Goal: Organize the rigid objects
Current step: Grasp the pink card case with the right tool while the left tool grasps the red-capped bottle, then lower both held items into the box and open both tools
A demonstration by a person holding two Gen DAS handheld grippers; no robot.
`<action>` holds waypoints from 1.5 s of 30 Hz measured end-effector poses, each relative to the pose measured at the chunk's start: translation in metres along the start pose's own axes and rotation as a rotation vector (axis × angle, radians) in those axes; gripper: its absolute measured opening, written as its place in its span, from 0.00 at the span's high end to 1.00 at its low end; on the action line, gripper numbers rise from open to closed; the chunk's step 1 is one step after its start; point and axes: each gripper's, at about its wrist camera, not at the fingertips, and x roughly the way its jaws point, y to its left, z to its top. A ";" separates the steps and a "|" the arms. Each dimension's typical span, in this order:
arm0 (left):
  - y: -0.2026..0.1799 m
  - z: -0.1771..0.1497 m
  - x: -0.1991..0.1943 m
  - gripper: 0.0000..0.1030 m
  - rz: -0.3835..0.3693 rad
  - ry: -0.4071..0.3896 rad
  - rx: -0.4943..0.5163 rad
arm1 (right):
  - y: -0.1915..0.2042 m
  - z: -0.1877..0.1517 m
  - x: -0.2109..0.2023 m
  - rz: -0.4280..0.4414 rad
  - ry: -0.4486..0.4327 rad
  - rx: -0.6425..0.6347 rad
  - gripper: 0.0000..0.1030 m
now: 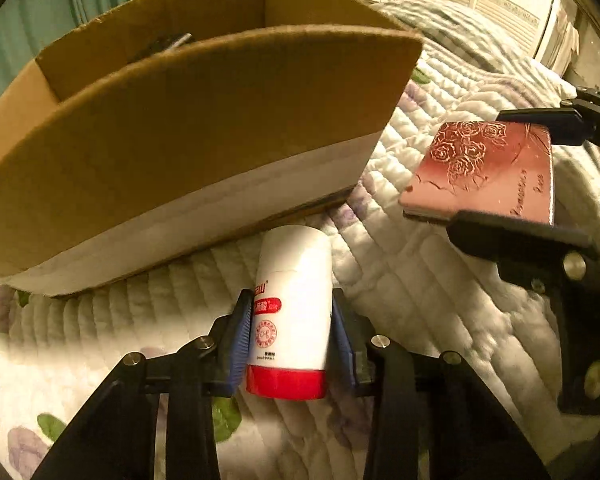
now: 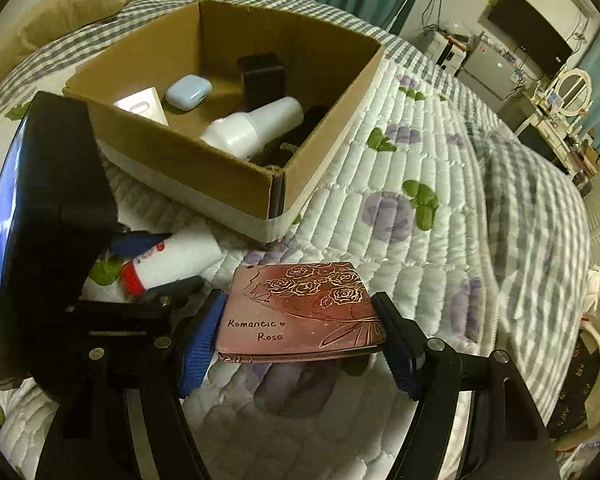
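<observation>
Quilted bed (image 2: 400,168); box (image 1: 204,152) wall hides contents from left wrist view.

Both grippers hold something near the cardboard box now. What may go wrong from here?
1. The left gripper holds the white bottle with red cap low against the brown cardboard box; it may hit the wall.
2. The right gripper pinches the flat pink rose-patterned case by its edges; it may slip.
</observation>
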 end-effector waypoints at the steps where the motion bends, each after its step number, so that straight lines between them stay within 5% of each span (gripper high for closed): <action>1: 0.000 -0.002 -0.004 0.64 -0.003 -0.005 -0.003 | 0.000 0.000 -0.004 -0.002 -0.007 0.007 0.30; 18: 0.031 -0.015 -0.146 0.65 0.016 -0.222 -0.036 | 0.028 0.018 -0.105 -0.070 -0.168 0.042 0.30; 26: 0.059 0.015 -0.192 0.65 0.050 -0.338 -0.037 | 0.031 0.051 -0.144 -0.078 -0.269 0.047 0.30; 36: 0.088 0.065 -0.199 0.65 0.119 -0.407 -0.071 | 0.023 0.110 -0.151 -0.074 -0.387 0.117 0.30; 45: 0.109 0.095 -0.145 0.65 0.149 -0.360 -0.083 | 0.009 0.140 -0.096 -0.040 -0.358 0.199 0.30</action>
